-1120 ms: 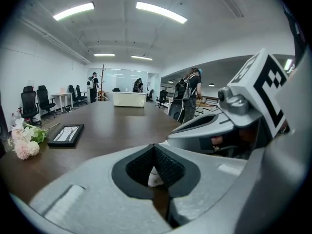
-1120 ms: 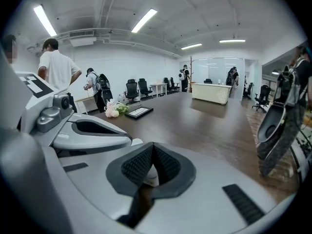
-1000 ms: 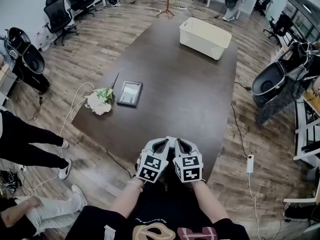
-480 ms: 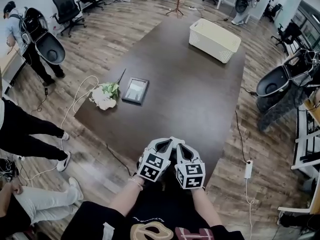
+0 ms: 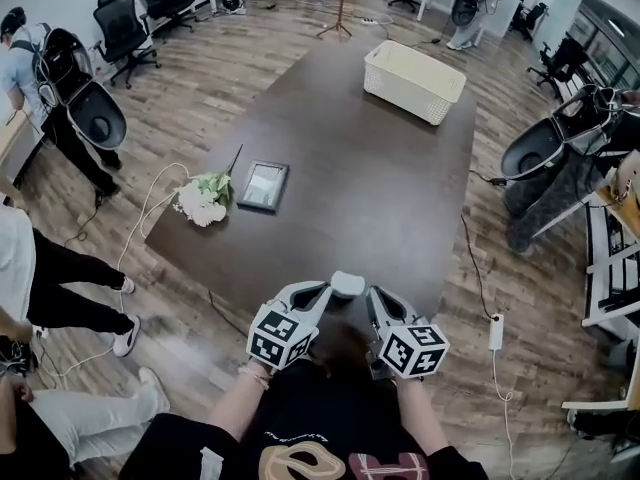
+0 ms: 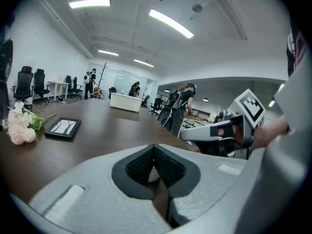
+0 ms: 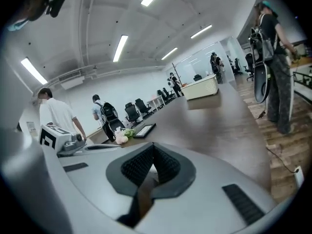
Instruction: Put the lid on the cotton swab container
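The room is evenly and coolly bright, lit entirely by long strip lights [image 6: 170, 23] in the ceiling that flare white in both gripper views. Shadows are faint and soft, and the dark table [image 5: 390, 198] shows only a dull sheen. The head view bows the floor [image 5: 230, 78] at its edges. The gripper views curve hard and go black in their corners. Close under their lenses, the left gripper [image 6: 154, 150] and right gripper [image 7: 152, 149] look soft, while the room beyond is sharper.

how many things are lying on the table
4: flowers at the left edge, a frame beside them, a basket at the far end, a small white thing at the near edge. More may be hidden at that near edge.
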`<state>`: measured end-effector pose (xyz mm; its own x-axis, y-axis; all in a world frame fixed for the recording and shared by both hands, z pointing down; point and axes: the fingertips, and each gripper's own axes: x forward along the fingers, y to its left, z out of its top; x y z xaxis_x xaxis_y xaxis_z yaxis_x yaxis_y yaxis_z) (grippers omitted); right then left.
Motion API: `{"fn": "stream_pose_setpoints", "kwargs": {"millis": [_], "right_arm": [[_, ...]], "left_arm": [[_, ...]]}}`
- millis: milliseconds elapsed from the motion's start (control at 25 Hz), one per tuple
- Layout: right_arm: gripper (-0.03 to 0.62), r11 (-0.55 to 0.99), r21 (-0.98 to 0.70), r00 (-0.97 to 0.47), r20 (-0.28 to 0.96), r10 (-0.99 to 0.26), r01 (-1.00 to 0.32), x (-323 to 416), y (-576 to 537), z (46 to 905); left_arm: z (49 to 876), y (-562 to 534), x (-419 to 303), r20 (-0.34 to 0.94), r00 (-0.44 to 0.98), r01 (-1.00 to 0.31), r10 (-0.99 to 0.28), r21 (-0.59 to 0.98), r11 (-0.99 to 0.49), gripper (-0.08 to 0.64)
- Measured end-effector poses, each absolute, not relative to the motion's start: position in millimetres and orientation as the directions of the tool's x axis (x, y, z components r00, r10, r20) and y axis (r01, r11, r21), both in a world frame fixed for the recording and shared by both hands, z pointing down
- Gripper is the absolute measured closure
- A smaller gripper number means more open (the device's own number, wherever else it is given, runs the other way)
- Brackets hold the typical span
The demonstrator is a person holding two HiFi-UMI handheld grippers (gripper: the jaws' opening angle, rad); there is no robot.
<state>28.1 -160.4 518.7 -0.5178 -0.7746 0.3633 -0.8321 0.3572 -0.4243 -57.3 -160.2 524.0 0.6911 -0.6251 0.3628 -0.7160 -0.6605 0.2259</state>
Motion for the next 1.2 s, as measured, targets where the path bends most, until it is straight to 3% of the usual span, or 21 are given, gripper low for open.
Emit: {"fn": "stream_pose_setpoints", "kwargs": {"millis": [320,1200], "right_arm": [[0.584,0.367,-0.331,-0.479,0.381,-0.79,-0.869,20.6,-121.9,532.4],[0.586,0.322,-0.269,-0.412,0.423,-0.807,-0.908,16.6,-101.0,544.0]], "left_arm": [[519.2,-128.4,-58.0,0.314,0.711,-0.7,-0.629,0.232,-0.675,0.554],[522.7,-104.3,-57.6,0.307,0.714,-0.696,-0.629,0.207,-0.688,0.554]]}}
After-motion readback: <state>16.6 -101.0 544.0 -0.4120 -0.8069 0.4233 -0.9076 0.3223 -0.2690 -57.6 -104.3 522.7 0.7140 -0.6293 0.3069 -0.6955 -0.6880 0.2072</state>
